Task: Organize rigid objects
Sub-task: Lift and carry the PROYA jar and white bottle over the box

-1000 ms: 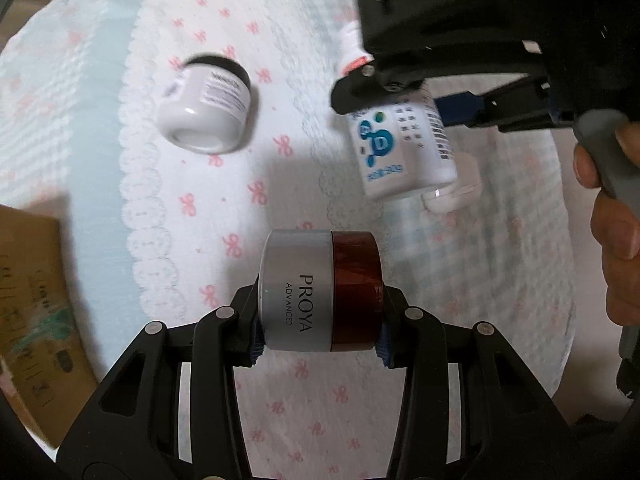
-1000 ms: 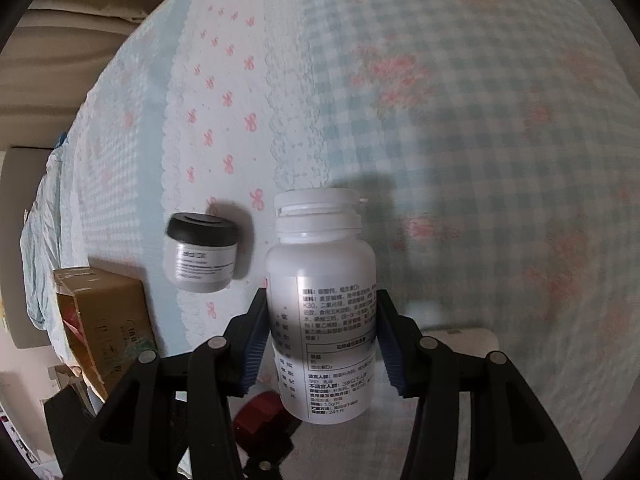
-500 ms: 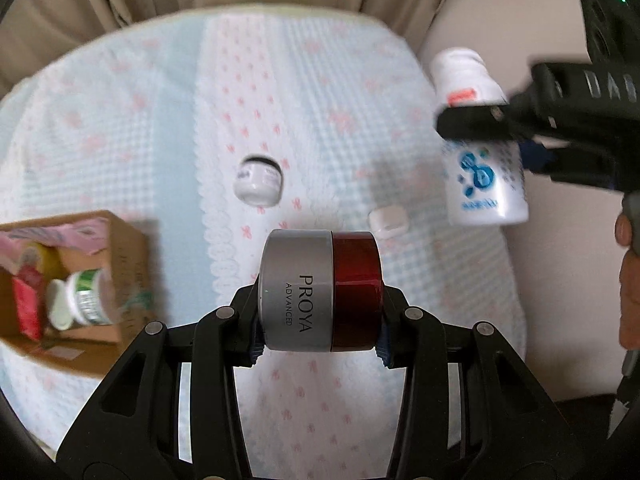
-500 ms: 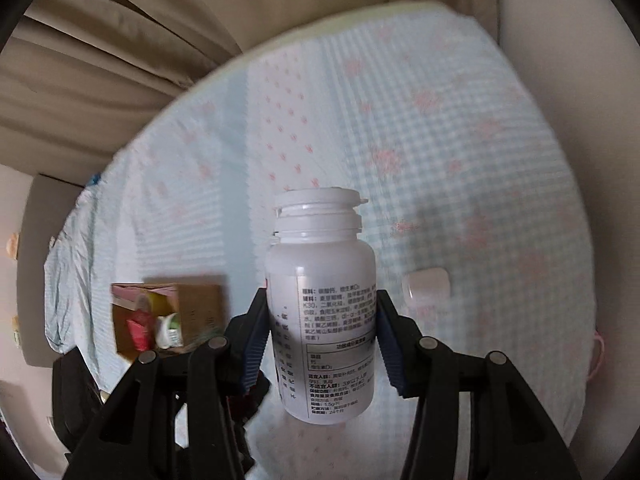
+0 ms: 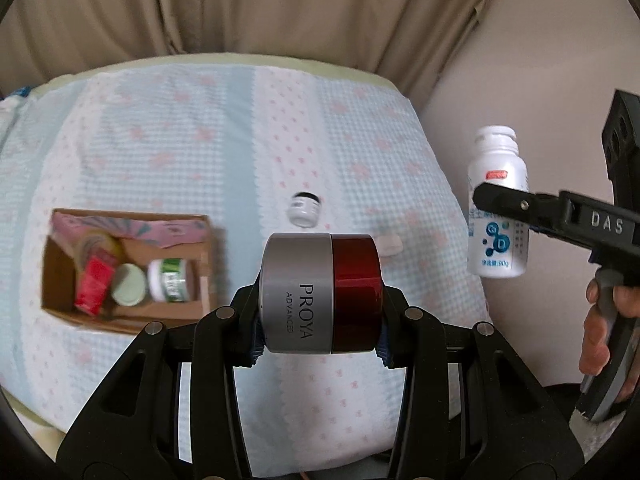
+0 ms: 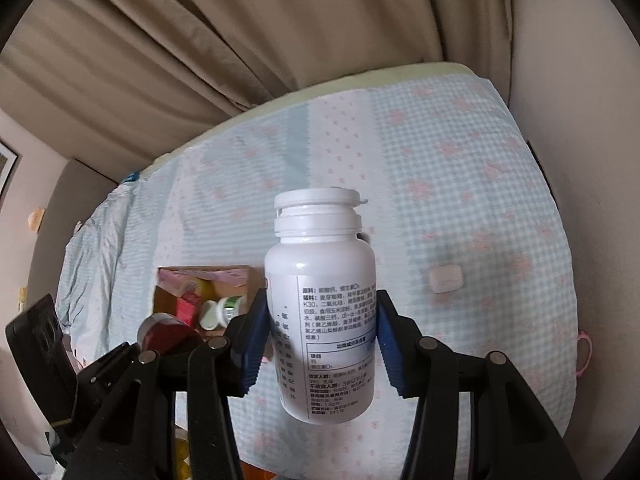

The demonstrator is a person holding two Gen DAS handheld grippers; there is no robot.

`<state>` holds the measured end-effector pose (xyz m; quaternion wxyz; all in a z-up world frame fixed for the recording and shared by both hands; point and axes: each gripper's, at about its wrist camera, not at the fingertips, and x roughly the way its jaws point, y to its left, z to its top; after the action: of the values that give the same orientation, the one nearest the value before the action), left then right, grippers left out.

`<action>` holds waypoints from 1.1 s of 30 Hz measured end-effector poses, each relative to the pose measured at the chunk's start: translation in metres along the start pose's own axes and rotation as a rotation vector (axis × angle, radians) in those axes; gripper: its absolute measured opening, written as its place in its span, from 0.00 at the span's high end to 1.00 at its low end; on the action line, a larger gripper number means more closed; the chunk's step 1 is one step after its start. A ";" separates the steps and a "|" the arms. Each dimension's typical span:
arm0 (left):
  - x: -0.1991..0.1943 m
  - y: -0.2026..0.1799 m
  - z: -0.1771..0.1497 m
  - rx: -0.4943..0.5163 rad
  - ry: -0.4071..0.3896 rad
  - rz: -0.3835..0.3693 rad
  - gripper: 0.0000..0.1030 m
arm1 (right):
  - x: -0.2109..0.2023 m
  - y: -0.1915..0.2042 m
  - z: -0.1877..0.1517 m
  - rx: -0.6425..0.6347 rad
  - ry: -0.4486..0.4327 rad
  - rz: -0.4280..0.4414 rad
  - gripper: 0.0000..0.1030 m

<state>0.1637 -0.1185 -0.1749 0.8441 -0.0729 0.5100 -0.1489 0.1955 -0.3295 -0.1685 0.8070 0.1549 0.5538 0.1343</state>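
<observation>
My left gripper is shut on a silver and red PROYA jar, held on its side high above the bed. My right gripper is shut on a white pill bottle, upright, also high above the bed; the bottle shows in the left wrist view at the right. The PROYA jar shows in the right wrist view at lower left. A cardboard box holding several small containers lies on the bed at the left. A small white jar with a black lid lies on the bed.
A small white case lies on the checked bedspread to the right of the jar. Beige curtains hang behind the bed. A wall borders the bed's right side. A black bag sits at left.
Both grippers have risen far above the bed with their loads. The view widened: the cardboard box, curtains and wall have come into sight.
</observation>
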 end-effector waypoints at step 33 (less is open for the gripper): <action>-0.009 0.336 0.013 0.095 0.172 -0.049 0.63 | 0.175 0.259 -0.052 0.193 0.109 -0.067 0.55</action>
<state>0.2303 0.2018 -0.2535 0.7957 -0.0324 0.5711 -0.1992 0.1962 -0.0187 -0.2323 0.7612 0.2057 0.6119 0.0617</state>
